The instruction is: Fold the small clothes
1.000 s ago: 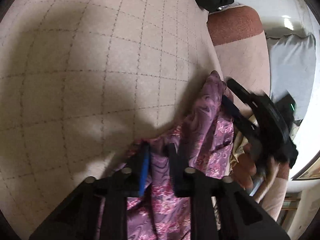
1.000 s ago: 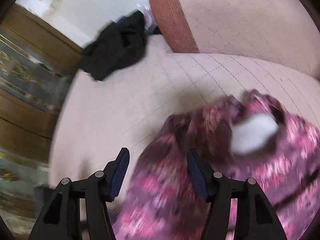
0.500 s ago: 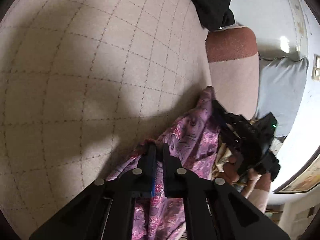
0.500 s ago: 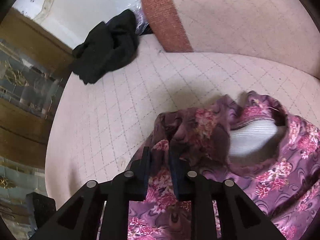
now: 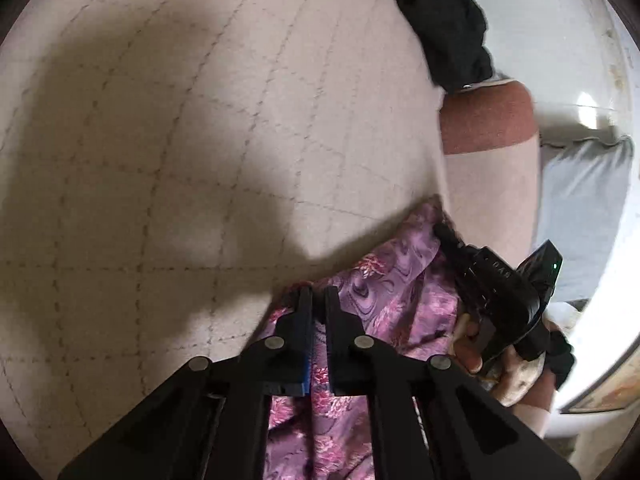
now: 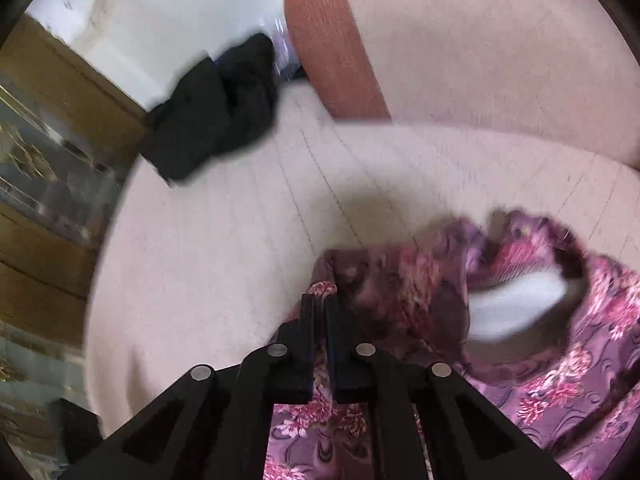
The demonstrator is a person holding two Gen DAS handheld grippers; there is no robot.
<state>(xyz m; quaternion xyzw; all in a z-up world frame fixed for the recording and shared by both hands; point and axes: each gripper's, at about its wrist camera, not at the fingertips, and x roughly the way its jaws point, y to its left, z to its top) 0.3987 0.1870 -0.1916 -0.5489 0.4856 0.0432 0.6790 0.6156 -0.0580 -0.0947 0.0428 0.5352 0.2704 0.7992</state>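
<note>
A purple floral garment (image 5: 400, 296) lies on the beige quilted sofa seat (image 5: 200, 160). My left gripper (image 5: 318, 294) is shut on its edge, the cloth pinched between the fingers. My right gripper (image 6: 319, 300) is shut on another edge of the same garment (image 6: 560, 380), whose white inner lining (image 6: 516, 300) shows at an opening. In the left wrist view the right gripper (image 5: 444, 232) grips the garment's far corner, held by a hand (image 5: 468, 344).
A black garment (image 6: 216, 108) lies bunched at the far end of the seat; it also shows in the left wrist view (image 5: 440, 20). A rust-coloured cushion edge (image 6: 328, 40) and the sofa back rise behind. A wooden cabinet (image 6: 48, 140) stands beyond the seat's edge.
Both grippers went from open to shut on the floral garment's edges. The garment has since shifted, and the right view is blurred by motion.
</note>
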